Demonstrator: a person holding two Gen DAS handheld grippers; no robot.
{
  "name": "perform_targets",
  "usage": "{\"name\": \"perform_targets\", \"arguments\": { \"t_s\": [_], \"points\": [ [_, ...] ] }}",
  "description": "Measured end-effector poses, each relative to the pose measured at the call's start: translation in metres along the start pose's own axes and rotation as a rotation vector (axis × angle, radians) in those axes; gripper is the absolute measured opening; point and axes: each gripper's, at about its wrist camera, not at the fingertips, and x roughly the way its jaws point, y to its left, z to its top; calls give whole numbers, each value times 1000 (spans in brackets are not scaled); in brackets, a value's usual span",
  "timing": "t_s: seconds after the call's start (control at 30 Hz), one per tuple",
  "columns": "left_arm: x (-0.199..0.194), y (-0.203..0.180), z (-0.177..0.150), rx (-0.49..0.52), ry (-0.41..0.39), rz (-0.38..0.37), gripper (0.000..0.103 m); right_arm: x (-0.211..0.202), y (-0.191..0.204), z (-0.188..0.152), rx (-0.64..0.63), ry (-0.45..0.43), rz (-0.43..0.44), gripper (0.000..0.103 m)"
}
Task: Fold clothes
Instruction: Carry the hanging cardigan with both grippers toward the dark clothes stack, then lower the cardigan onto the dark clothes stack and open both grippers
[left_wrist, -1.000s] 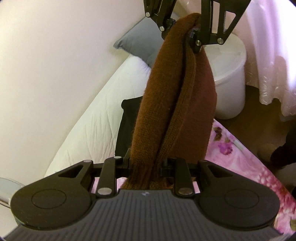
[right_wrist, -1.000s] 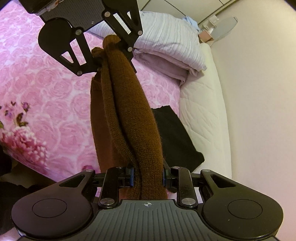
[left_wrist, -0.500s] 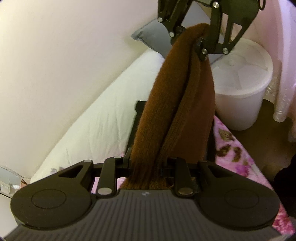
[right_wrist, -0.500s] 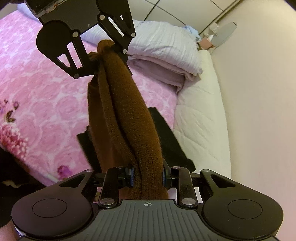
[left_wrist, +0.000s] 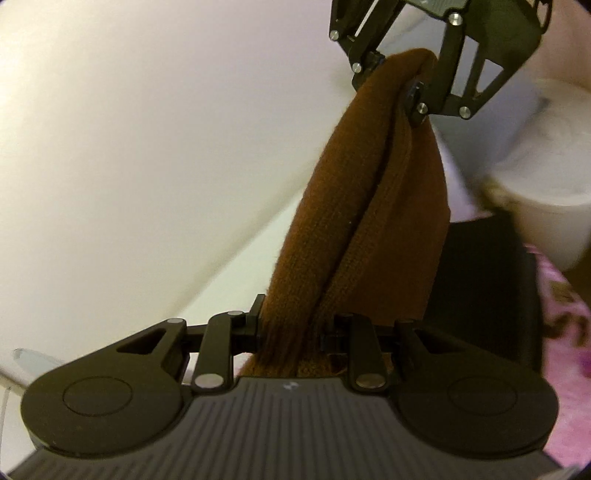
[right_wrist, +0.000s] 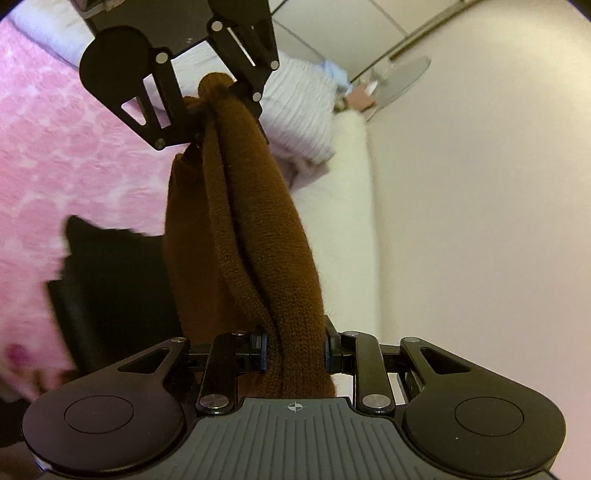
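Observation:
A brown knitted garment hangs bunched in the air, stretched between my two grippers. My left gripper is shut on one end at the bottom of the left wrist view. The right gripper pinches the other end at the top. In the right wrist view the same garment runs from my right gripper up to the left gripper. A folded black garment lies on the bed beneath it, partly hidden by the brown knit.
A pink floral bedspread covers the bed, with a white quilted mattress edge along the pale wall. Folded pale bedding is stacked at the far end. A white round bin stands beside the bed.
Both grippers have carried the brown garment sideways and slightly up, toward the wall side. The black garment now lies more directly under it. Both grips are unchanged.

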Motion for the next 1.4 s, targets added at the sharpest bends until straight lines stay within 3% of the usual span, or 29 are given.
{"name": "perform_targets", "arguments": {
  "t_s": [0.1,0.17,0.27,0.37,0.4,0.47,0.57,0.67,0.8,0.87,1.13,1.4],
  "points": [
    [20,-4,-4,-10,21,76,22,18,-6,-9,-76,-85,-67,25],
    [38,-25,-18,-36,57,51,21,33,1,-23,-124,-145,-92,26],
    [82,-88,-45,-103,187,-90,21,77,44,-64,-99,-145,33,26],
    [123,-174,-78,-37,325,-258,24,130,102,-108,-171,-54,233,26],
    [128,-192,-84,-31,342,-262,24,145,120,-122,-198,-28,292,26],
    [126,-208,-87,-21,338,-191,25,150,135,-135,-234,-53,296,27],
    [121,-204,-87,-58,335,-159,30,146,126,-141,-201,-86,307,33],
    [114,-205,-91,-24,332,-149,33,139,127,-142,-210,-82,291,37],
    [105,-208,-94,10,324,-128,26,138,132,-138,-198,-72,270,37],
    [100,-211,-92,16,318,-110,24,144,135,-134,-166,-57,264,33],
    [90,-237,-95,6,302,-99,24,123,148,-143,-155,-47,225,31],
    [83,-227,-100,-109,338,-87,31,120,162,-144,-247,-40,156,42]
  ]
}}
